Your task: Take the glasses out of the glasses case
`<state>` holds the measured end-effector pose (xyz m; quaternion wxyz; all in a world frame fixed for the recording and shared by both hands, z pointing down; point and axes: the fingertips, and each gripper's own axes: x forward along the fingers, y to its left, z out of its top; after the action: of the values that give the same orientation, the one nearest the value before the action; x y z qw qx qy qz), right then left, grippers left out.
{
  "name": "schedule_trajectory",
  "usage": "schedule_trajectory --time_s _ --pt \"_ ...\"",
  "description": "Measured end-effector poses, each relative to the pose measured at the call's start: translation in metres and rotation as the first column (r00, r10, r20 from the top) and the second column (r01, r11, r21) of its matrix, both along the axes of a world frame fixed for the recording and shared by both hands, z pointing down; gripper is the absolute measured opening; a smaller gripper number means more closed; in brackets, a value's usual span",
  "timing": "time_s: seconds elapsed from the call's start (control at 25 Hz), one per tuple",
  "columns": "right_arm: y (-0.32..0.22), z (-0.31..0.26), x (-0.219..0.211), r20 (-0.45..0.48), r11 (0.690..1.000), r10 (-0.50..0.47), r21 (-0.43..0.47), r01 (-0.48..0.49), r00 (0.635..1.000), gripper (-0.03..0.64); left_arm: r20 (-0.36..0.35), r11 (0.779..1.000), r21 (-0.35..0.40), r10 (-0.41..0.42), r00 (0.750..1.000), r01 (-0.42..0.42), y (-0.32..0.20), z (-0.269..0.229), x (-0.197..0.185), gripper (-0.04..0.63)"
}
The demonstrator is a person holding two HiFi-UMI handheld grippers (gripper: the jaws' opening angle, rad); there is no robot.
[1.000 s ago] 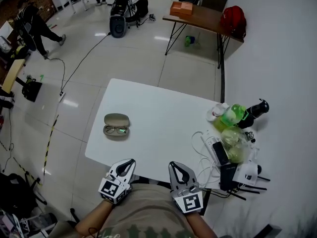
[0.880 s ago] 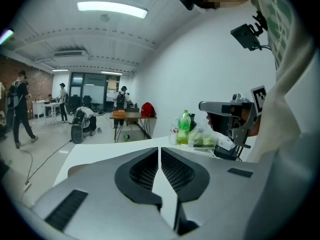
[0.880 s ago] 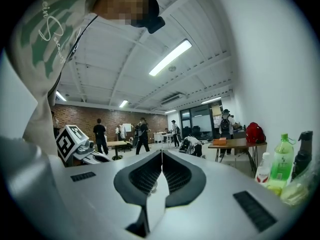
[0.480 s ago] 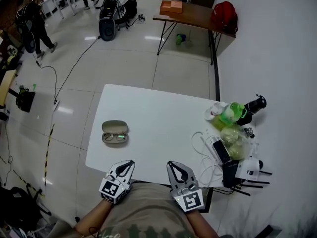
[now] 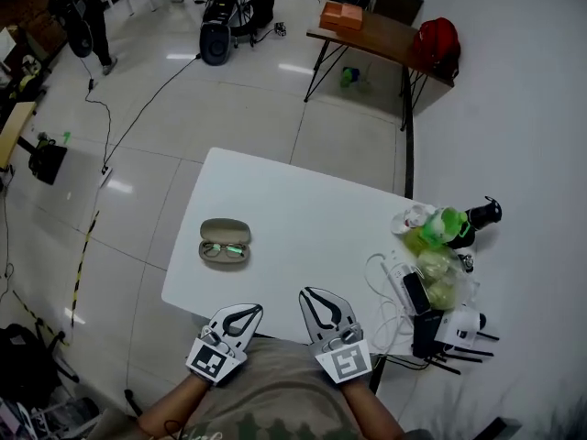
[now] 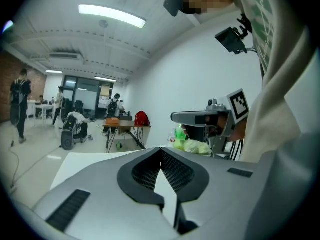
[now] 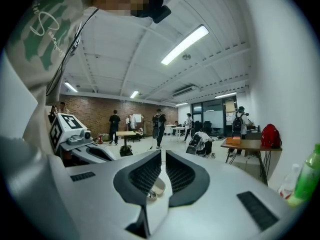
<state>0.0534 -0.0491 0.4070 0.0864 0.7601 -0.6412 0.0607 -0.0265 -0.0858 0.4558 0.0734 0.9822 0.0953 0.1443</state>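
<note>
Glasses have to be reached from the near edge of the white table. There the left gripper has its jaws closed tip to tip on nothing, and the right gripper shows only a thin slit between its jaws, also empty. Farther in and to the left, well apart from both, the open glasses case lies long axis left to right with the glasses in its near half. The left gripper looks nearer.

Glasses case: beige-grey; glasses in it w/ dk frames. Table: white. Left gripper & right gripper: grey, blk pads, blk/wht square-marker cubes. Bottle green, backpack red, box orange.
</note>
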Motion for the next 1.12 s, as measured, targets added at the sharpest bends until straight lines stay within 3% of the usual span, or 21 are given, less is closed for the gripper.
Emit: schedule_trajectory --time_s 0.08,0.28,0.4,0.6,0.8,0.96,1.12 --pt "-0.016 0.001 -0.004 -0.001 0.999 -0.025 -0.030 0.025 1.000 0.015 -0.017 0.998 -0.051 -0.037 0.999 0.036 -0.008 -0.007 -0.006 0.008" --pt "-0.059 0.022 -0.016 0.040 0.986 -0.112 -0.122 0.116 0.993 0.015 -0.067 0.989 -0.079 -0.127 0.990 0.122 -0.027 -0.032 -0.017 0.008" --pt "-0.082 0.035 -0.025 0.028 0.974 -0.160 -0.160 0.162 0.987 0.015 -0.084 0.975 -0.153 -0.179 0.980 0.164 -0.035 -0.035 -0.026 0.008" --pt "-0.114 0.055 -0.044 0.023 0.944 -0.250 -0.216 0.249 0.968 0.015 -0.078 0.958 -0.149 -0.260 0.962 0.247 -0.052 -0.039 -0.047 0.008" --pt "-0.143 0.074 -0.050 0.015 0.931 -0.265 -0.256 0.260 0.964 0.015 -0.081 0.934 -0.181 -0.325 0.942 0.307 -0.070 -0.040 -0.052 0.008" --pt "-0.157 0.091 -0.058 0.026 0.910 -0.299 -0.292 0.293 0.954 0.017 -0.114 0.929 -0.165 -0.350 0.930 0.330 -0.080 -0.047 -0.051 0.008" --pt "-0.174 0.103 -0.063 0.037 0.898 -0.320 -0.307 0.316 0.947 0.018 -0.220 0.950 -0.043 -0.312 0.924 0.311 -0.090 -0.066 -0.053 0.009"
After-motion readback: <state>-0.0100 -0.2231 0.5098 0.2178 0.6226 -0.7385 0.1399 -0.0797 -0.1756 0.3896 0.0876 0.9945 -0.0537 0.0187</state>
